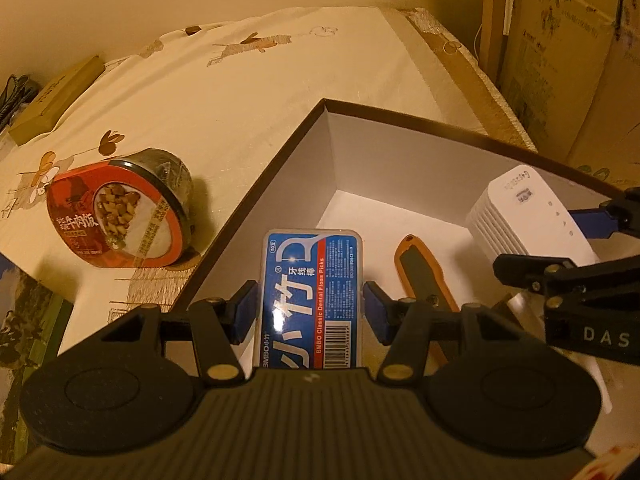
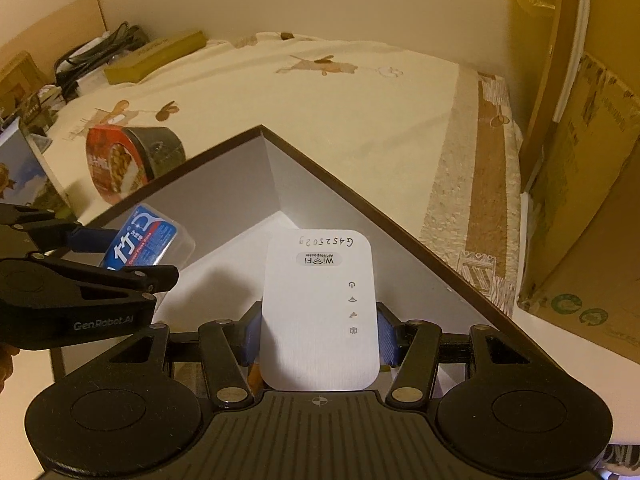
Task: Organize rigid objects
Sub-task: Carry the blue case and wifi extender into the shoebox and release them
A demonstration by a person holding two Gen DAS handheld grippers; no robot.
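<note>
My left tongs (image 1: 310, 304) clamp the floss pick case (image 1: 314, 296); right tongs (image 2: 320, 338) clamp the WiFi repeater (image 2: 320, 312). Both held over the open box (image 1: 280, 168); food bowl (image 1: 120, 216) on table.

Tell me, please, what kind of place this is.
Probably a room in a home: an embroidered tablecloth covers the table, an instant meal bowl lies on it, and cardboard boxes stand alongside.
</note>
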